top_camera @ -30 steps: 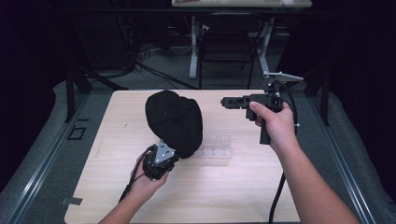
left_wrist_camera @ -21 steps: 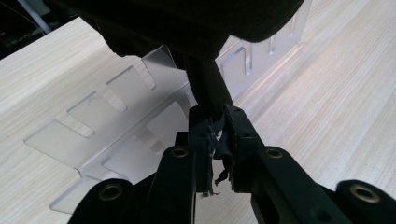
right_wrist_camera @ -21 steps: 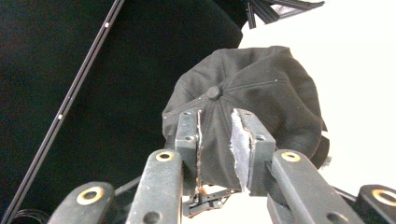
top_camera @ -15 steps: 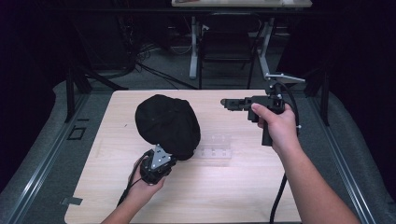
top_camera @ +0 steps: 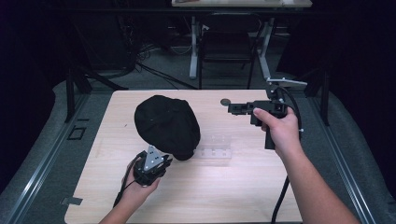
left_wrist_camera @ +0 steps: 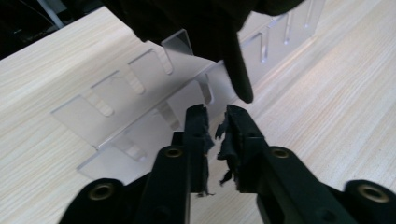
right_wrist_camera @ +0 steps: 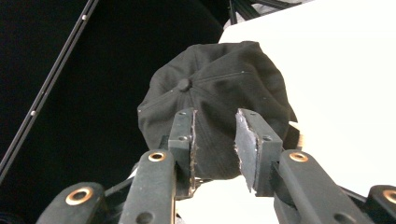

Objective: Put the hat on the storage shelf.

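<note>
Our left gripper (left_wrist_camera: 215,123) sits nearly closed on nothing, just under the black cap (top_camera: 166,125), whose edge hangs above the clear slotted stand (left_wrist_camera: 154,102). Our right gripper (right_wrist_camera: 215,140) hovers apart, half open and empty. We judge the cap is being seated; next comes steadying it.

**Black cap and clear slotted rack on the table**

The black cap (top_camera: 166,125) is a soft panelled cap with a top button, crown facing up and away from the person. It overlaps the left end of the clear rack (top_camera: 214,150). The rack is a transparent acrylic piece with a row of upright slotted dividers, lying flat at table centre.
</note>
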Demonstrator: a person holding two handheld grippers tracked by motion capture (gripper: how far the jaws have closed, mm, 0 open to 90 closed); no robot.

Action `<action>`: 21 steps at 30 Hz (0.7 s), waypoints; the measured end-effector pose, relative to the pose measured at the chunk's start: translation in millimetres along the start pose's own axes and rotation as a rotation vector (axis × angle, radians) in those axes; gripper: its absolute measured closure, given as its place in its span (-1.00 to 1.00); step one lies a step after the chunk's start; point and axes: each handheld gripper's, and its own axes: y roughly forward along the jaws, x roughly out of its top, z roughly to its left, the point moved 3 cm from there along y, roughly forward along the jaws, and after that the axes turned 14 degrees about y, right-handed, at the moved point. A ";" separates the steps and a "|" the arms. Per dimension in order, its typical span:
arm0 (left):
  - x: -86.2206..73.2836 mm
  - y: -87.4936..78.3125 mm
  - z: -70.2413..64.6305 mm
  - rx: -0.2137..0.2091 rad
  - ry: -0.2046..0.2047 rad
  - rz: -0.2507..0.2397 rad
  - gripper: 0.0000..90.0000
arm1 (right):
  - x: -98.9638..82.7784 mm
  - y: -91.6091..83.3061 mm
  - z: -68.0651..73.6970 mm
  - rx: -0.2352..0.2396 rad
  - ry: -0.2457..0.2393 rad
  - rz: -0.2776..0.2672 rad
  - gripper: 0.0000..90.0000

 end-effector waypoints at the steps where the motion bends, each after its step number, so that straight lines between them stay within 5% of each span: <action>1: -1.1 -1.8 1.8 0.003 -0.005 -0.006 0.62 | -0.3 -0.9 -1.5 0.000 -0.001 -0.001 0.50; 8: -15.5 -17.0 15.9 0.035 -0.048 0.002 0.14 | -6.1 -7.9 -5.4 -0.062 -0.050 -0.030 0.37; 12: -30.1 -26.5 26.4 0.054 -0.085 0.025 0.05 | -13.0 -11.2 -8.9 -0.089 -0.085 -0.043 0.29; 21: -64.9 -38.7 42.5 0.069 -0.206 0.020 0.04 | -29.8 -17.0 -34.2 -0.251 -0.183 -0.087 0.20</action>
